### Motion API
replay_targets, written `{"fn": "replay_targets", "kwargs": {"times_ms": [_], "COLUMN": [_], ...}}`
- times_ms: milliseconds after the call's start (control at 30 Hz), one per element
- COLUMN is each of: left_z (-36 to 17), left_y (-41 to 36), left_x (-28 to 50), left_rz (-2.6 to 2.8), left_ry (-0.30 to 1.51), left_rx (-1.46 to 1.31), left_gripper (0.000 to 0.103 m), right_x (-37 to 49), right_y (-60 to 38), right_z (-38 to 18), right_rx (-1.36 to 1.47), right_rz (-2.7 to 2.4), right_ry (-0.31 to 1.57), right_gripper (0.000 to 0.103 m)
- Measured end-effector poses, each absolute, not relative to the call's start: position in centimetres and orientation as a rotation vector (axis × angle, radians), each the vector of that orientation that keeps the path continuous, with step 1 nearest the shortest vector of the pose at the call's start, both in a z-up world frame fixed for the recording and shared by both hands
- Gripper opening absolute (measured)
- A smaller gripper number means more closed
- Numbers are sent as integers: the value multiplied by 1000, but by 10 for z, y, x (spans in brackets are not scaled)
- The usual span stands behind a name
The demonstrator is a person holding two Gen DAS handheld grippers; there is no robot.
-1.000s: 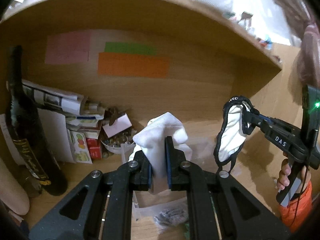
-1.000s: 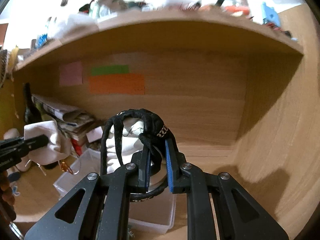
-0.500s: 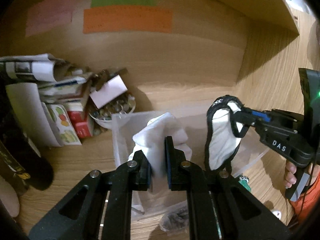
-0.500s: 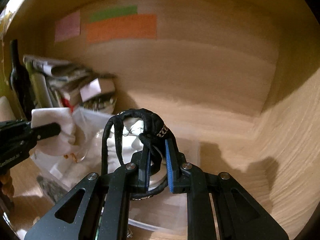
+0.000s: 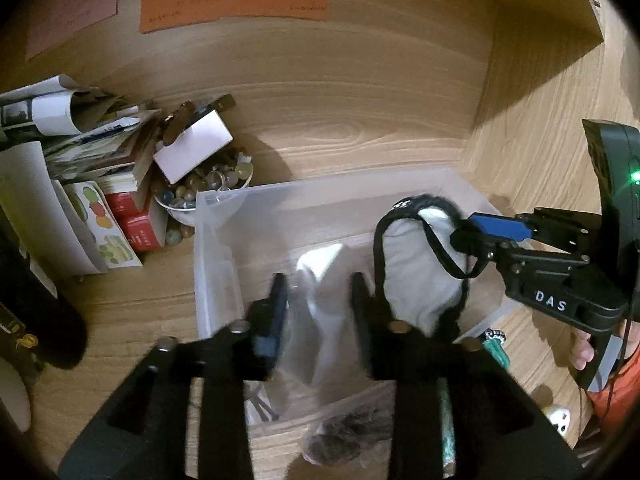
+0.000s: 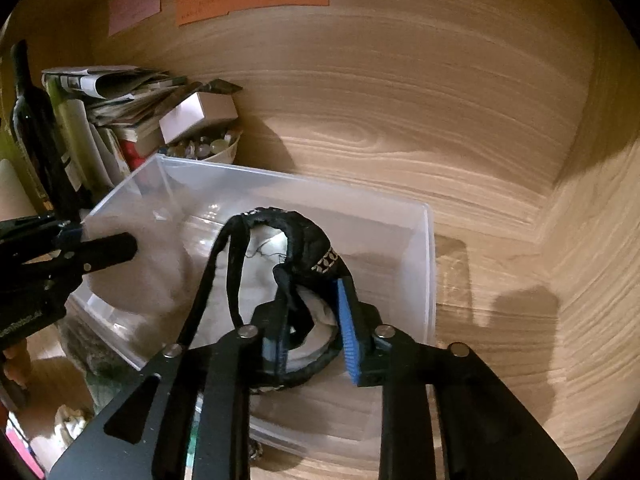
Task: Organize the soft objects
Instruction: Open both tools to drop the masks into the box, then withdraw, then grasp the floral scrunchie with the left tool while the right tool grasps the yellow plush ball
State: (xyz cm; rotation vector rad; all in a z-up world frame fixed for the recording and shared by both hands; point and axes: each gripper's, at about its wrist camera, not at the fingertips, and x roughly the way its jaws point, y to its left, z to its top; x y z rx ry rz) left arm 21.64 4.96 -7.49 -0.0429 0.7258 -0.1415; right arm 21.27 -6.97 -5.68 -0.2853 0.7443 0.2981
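Observation:
A clear plastic bin stands on the wooden shelf. My left gripper is open above the bin, and a white cloth hangs loose between its spread fingers, dropping into the bin. My right gripper is open over the bin too; a white pouch with black trim and straps still drapes over its left finger. The right gripper shows at the right of the left wrist view. The left gripper's finger shows at the left of the right wrist view.
A bowl of marbles with a white card box on it sits behind the bin. Stacked papers and booklets and a dark bottle stand at the left. The wooden back wall and right side wall enclose the shelf.
Both grippers moved down over the bin and opened. The white cloth slipped from the left fingers into the bin; the pouch loosened in the right fingers.

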Motion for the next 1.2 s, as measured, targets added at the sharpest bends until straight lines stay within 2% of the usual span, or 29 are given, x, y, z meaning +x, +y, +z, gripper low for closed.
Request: {"fn": "replay_targets", "kwargs": {"times_ms": [33,100,167,333,400,467,533,633,767,967,1200], "left_z": [-73,-67,-60,-42,-33,-25,-17,-8,-1,-9,-44], "left_y": [49,48,46,42,41,41,40,40,41,42,42], "left_x": [215,208,201,184,173,163,151,136,111,84,67], "left_rz": [-141,-138,-135,-128,-123,-115,-106,-99,-94,-111,-117], "left_ry": [718,693,667,604,572,542,513,476,438,455,565], "left_rx": [-42,-34,-22,-2,1,0,-2,-7,-9,-35,-61], "left_gripper": [45,50,53,68,75,81,91,98,102,102,102], "right_x": [212,208,201,181,169,156,145,126,102,70,42], "right_y": [-69,-69,-68,-66,-66,-66,-66,-70,-74,-84,-97], "right_z": [-56,-52,-46,-25,-15,-5,3,16,27,26,-1], "right_rx": [-287,-289,-292,-314,-321,-325,-323,-307,-290,-262,-245], "right_rz": [298,293,289,280,276,275,284,301,313,317,285], "right_ry": [742,723,688,609,567,524,499,457,407,372,401], "right_gripper": [31,50,60,73,81,83,83,86,96,100,103]}}
